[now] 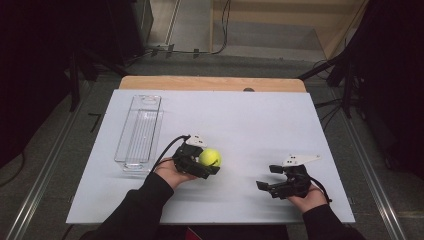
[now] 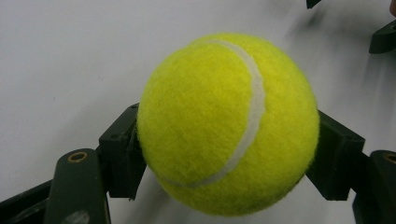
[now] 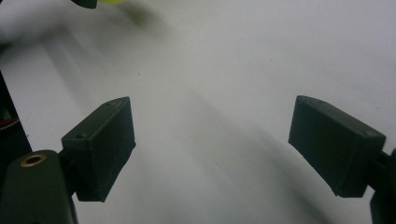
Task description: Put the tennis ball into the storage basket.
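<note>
The left claw [image 1: 207, 165] grips the ball [image 1: 210, 157] between its jaws, low over the surface [image 1: 250, 120]. The right claw [image 1: 267, 177] is open and empty, well to the ball's right. The round, fuzzy ball could roll out if the squeeze eases.

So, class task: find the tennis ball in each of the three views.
High view: tennis ball left of centre, clamped in the left gripper.
Left gripper view: ball central, between both jaws.
Right gripper view: yellow sliver at the top edge.
Shared landmark: white board.
</note>
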Motion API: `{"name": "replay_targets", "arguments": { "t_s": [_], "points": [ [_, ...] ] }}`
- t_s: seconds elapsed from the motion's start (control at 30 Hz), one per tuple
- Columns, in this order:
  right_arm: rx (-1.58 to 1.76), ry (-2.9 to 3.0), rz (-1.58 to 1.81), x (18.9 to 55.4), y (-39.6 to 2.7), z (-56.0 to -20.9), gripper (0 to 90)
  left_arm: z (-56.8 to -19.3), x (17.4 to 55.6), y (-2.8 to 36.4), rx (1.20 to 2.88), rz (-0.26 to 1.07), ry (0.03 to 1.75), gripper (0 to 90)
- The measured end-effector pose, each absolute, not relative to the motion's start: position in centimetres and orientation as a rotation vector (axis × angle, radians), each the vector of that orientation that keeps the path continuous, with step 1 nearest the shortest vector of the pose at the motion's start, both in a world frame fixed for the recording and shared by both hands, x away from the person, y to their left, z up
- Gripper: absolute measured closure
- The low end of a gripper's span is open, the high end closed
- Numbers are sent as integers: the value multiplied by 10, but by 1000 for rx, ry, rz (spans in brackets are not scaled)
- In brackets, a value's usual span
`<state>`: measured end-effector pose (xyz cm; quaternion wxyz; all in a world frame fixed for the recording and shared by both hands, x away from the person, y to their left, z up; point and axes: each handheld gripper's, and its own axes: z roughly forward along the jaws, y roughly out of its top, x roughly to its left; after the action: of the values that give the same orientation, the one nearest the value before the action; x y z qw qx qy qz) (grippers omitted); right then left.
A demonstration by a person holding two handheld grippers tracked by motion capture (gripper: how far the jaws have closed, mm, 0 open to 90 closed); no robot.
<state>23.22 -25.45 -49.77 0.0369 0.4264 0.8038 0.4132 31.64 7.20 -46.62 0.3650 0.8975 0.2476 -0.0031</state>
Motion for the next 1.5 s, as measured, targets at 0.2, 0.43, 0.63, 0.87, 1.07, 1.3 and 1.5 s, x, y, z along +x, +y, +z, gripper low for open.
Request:
{"name": "replay_targets", "arguments": {
  "t_s": [0.2, 0.43, 0.63, 0.87, 1.07, 1.3, 1.5],
  "points": [
    [1307, 2468, 1269, 232, -254, -498, 126, -460, 315, 70, 2308, -11, 641, 270],
    [1310, 2468, 1267, 232, -254, -498, 126, -451, 316, 71, 2303, -11, 632, 270],
    [1309, 2468, 1269, 232, -255, -498, 126, -443, 316, 70, 2301, -18, 628, 270],
    [1307, 2467, 1266, 232, -254, -498, 126, -432, 316, 70, 2294, -25, 609, 269],
    [1310, 2468, 1267, 232, -255, -498, 126, -423, 317, 71, 2293, -21, 620, 270],
    [1311, 2467, 1267, 232, -255, -498, 126, -422, 320, 75, 2277, -22, 648, 270],
    [1312, 2467, 1267, 232, -255, -498, 126, -420, 323, 81, 2272, -14, 675, 270]
  ]
}}
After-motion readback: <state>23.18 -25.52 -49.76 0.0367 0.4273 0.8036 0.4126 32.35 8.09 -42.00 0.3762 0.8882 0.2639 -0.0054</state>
